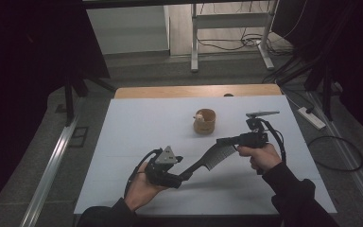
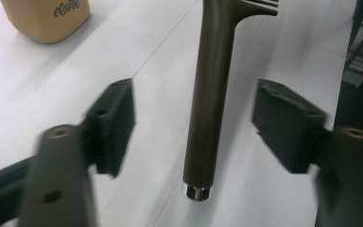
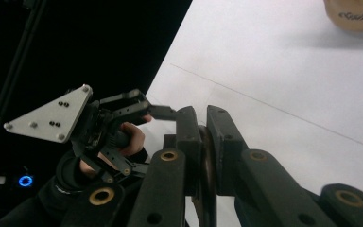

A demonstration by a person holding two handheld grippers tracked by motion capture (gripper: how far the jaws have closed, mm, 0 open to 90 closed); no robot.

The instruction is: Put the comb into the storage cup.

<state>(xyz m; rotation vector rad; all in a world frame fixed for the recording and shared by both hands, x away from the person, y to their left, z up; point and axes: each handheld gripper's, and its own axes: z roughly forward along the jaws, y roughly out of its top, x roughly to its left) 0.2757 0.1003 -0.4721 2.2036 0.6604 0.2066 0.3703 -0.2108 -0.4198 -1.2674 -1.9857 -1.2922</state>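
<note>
Left tool (image 1: 182, 177): held low at the near left of the desk (image 1: 137, 142), palm up; jaws stand apart on either side of the comb handle, pads (image 2: 116, 125) clear of it, so it grips nothing

Comb (image 1: 208, 161): dark, long-handled; spans the gap between the two tools, handle end with its shiny cap toward the left tool, toothed end toward the right tool; seen in the left gripper view hanging above the white desk, not lying on it

Right tool (image 1: 224, 141): held level at mid-right, jaws closed on the toothed end of the comb (image 3: 207, 165); this grip alone carries the comb

Likely reason: looks like a hand-over, one tool letting go once the other has the weight

Wooden cup (image 1: 204, 121): upright on the desk beyond the comb, well apart from both tools, something pale inside; probably where the comb belongs, judging by its open top

Risk: a single grip at the teeth leaves the long handle free to swing
</note>
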